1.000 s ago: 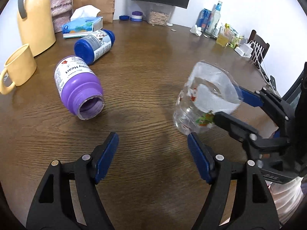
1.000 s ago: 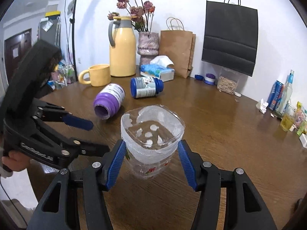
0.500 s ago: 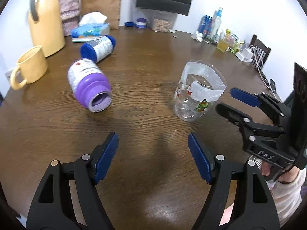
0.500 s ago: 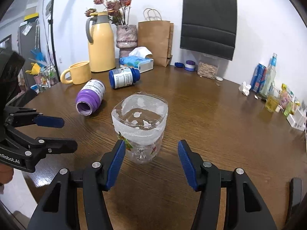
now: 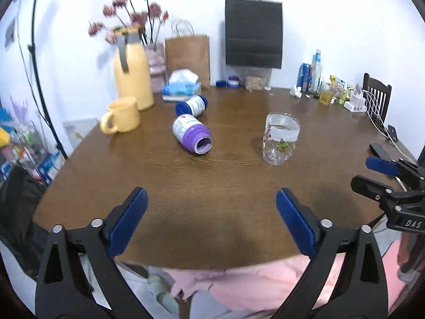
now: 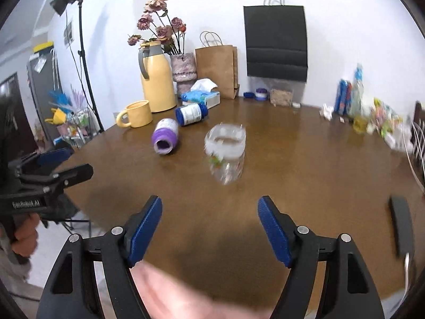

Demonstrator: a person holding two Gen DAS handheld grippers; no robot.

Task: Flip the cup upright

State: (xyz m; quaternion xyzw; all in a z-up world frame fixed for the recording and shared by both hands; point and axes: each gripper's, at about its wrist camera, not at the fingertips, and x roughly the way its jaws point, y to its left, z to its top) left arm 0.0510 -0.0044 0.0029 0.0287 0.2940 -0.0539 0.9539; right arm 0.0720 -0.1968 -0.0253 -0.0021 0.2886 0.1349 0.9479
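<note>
The clear plastic cup (image 5: 281, 141) with a white band and small printed figures stands upright on the brown table (image 5: 212, 186), mouth up; it also shows in the right wrist view (image 6: 225, 154). My left gripper (image 5: 211, 220) is open and empty, pulled back over the table's near edge. My right gripper (image 6: 209, 228) is open and empty, also back at the near edge, well short of the cup. Each gripper shows at the side of the other's view.
A purple bottle (image 5: 192, 134) and a blue-capped bottle (image 5: 191, 105) lie on their sides left of the cup. A yellow mug (image 5: 120, 115), yellow jug (image 5: 132, 79), tissue box, paper bags and a flower vase stand at the back left. Small bottles and cables crowd the back right.
My right gripper let go of the cup, which now stands upright on the table. Both grippers drew back toward the near edge.
</note>
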